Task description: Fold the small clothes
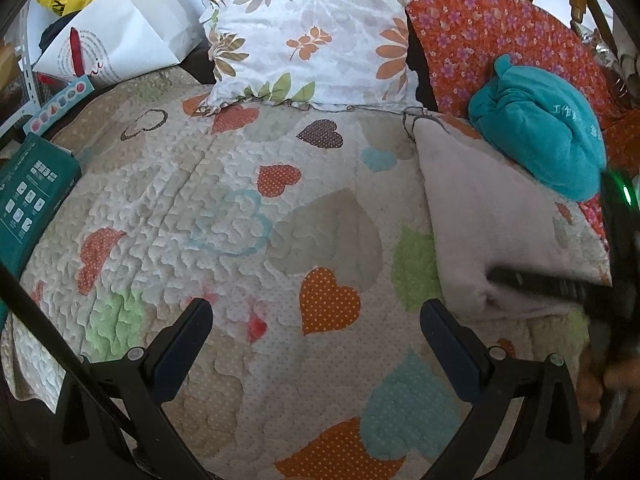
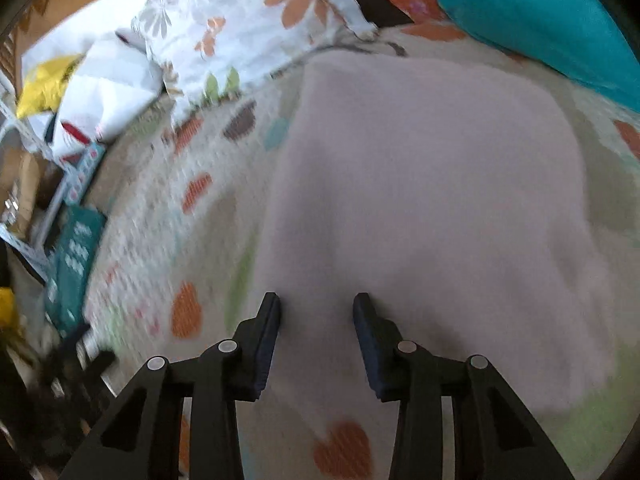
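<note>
A pale pinkish-white small garment (image 1: pixel 496 216) lies folded flat on the heart-patterned quilt (image 1: pixel 240 216), at the right of the left wrist view. It fills the middle of the blurred right wrist view (image 2: pixel 432 184). My left gripper (image 1: pixel 316 316) is open and empty over bare quilt, left of the garment. My right gripper (image 2: pixel 316 312) is open, its fingers just above the garment's near edge. It shows as a dark blurred bar (image 1: pixel 560 288) across the garment's near corner in the left wrist view.
A floral pillow (image 1: pixel 312 32) and an orange flowered cushion (image 1: pixel 500 32) stand at the back. A teal plush bundle (image 1: pixel 540 132) lies behind the garment. A teal box (image 1: pixel 32 196) and a white paper bag (image 1: pixel 120 28) sit at the left.
</note>
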Available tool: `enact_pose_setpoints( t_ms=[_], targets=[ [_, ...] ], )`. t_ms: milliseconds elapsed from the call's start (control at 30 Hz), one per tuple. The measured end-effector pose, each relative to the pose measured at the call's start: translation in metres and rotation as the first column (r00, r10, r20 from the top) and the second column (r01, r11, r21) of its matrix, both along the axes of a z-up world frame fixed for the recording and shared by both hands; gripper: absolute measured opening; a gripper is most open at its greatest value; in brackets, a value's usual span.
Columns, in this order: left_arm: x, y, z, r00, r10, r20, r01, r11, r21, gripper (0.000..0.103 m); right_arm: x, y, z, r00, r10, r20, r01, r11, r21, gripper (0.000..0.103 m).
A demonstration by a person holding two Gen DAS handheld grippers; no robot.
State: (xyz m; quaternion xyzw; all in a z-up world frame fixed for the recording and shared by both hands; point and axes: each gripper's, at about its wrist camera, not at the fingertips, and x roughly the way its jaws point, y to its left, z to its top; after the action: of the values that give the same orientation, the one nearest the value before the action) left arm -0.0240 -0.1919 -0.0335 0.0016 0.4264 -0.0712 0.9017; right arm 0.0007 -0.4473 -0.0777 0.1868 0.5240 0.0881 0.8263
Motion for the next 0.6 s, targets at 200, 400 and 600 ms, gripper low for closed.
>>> enact_pose_setpoints(
  t_ms=[200, 400, 600],
  targets=[
    [-0.01, -0.004, 0.005, 1.0, -0.01, 0.027, 0.01, 1.0, -0.001, 0.103, -0.055, -0.032, 0.011, 0.998, -0.057, -0.02, 0.055, 0.993, -0.102, 0.05],
    [-0.016, -0.011, -0.001, 0.999, -0.022, 0.032, 0.021, 0.999, 0.026, 0.103, -0.088, -0.066, 0.034, 0.975, -0.187, 0.12, 0.207, 0.96, -0.187, 0.063],
    [-0.02, -0.02, -0.006, 0.998, -0.05, 0.031, 0.05, 0.998, 0.027, 0.103, -0.093, -0.069, 0.041, 0.965, -0.209, 0.157, 0.236, 0.954, -0.182, 0.067]
  ],
)
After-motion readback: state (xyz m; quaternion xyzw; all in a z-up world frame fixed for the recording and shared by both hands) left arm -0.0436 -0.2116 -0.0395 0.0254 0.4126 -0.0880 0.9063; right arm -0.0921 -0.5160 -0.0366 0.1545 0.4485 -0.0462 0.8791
